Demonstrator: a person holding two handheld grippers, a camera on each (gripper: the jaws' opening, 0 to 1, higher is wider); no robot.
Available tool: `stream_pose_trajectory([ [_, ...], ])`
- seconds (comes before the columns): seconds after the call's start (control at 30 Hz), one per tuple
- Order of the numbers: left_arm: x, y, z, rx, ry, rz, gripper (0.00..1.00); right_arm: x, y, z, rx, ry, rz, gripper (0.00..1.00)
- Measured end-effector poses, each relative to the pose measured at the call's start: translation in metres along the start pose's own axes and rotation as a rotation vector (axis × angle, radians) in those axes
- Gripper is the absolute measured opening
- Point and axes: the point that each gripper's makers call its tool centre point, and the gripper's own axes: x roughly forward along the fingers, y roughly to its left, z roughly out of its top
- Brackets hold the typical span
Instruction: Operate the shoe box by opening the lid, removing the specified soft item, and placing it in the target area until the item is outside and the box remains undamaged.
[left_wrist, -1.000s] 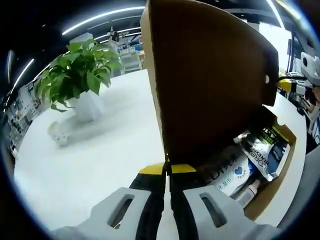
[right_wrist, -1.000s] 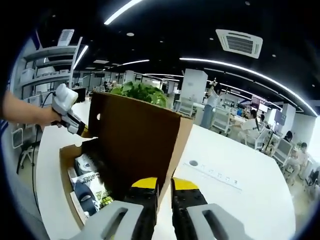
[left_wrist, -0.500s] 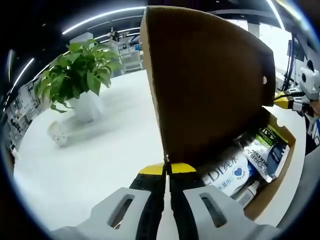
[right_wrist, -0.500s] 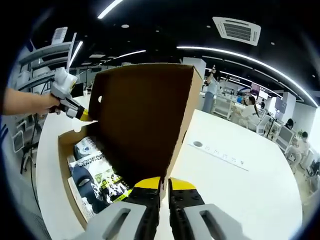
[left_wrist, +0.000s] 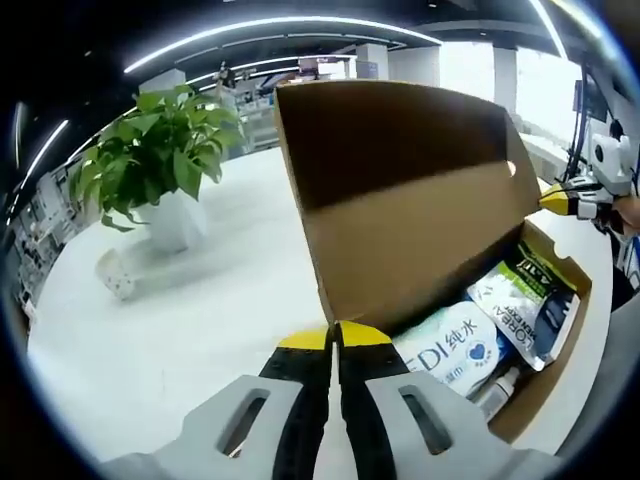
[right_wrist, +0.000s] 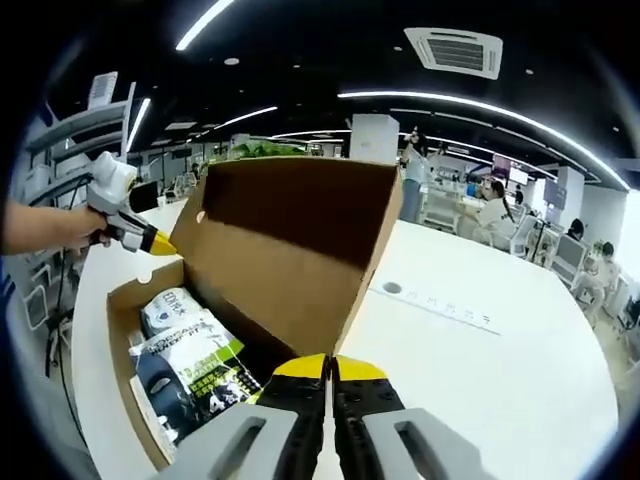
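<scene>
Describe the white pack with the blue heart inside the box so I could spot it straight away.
Start at the open cardboard shoe box on the white table, its brown lid tipped back. Among the soft packs inside, look just past the left gripper, at the nearest one. That wet-wipe pack is white with large blue lettering and a blue heart, while the pack beyond it is dark, with green and black print.

Raised lid (left_wrist: 400, 200) hides rear of shoe box (left_wrist: 560, 330) interior in left gripper view. White pouch (left_wrist: 455, 345) partly tucked under lid edge, print cut off. Dark pack (right_wrist: 190, 385) label too small to read. Small tube (left_wrist: 500, 385) half hidden by box wall. Distant people (right_wrist: 495, 215) blurred.
</scene>
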Motion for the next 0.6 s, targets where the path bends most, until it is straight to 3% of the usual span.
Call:
stream_pose_trajectory([
  [0.6,0.0058,0.0037,0.005,-0.006,-0.003,-0.001,0.0,0.0079,-0.0055,0.0069,0.01,0.002,0.0,0.0],
])
